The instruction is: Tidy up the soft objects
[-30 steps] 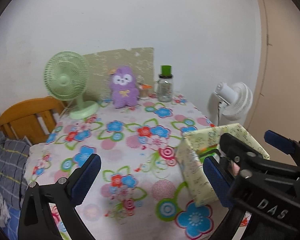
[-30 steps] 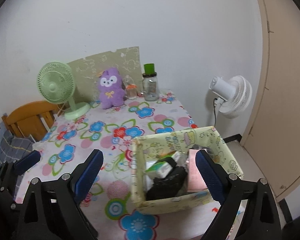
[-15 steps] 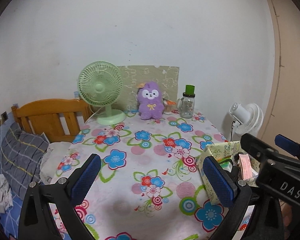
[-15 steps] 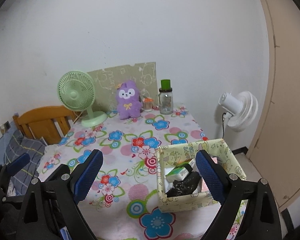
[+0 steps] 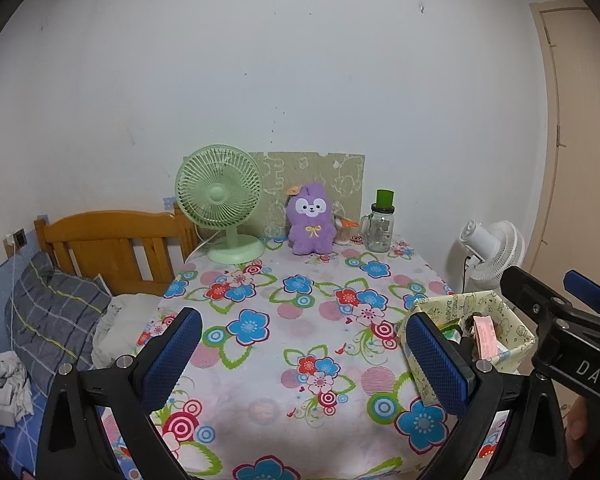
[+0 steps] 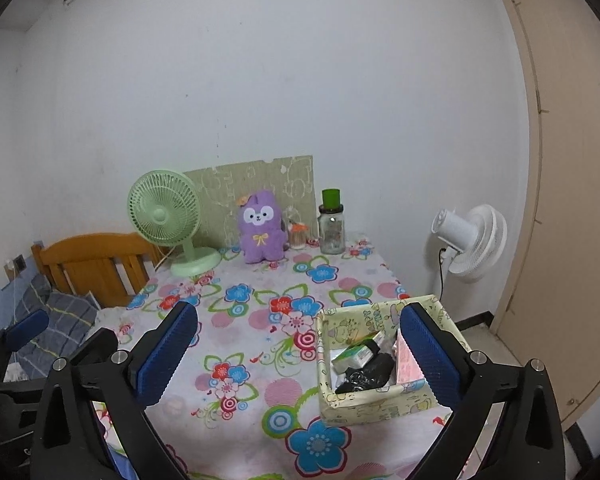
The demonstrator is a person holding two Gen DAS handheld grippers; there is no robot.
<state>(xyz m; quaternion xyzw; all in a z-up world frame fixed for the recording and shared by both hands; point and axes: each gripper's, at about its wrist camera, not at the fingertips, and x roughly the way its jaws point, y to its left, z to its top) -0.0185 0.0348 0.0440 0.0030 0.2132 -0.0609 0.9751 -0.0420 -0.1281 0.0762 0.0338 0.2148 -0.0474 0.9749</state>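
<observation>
1. Two grippers, yours: left gripper point(image 5: 304, 360) and right gripper point(image 6: 298, 354) both spread, empty; right jaws just widened.
2. Both have pulled back from the patterned box point(image 6: 384, 408).
3. Purple plush point(image 6: 261, 227) sits unsorted at the table's far edge point(image 6: 260, 384).
</observation>
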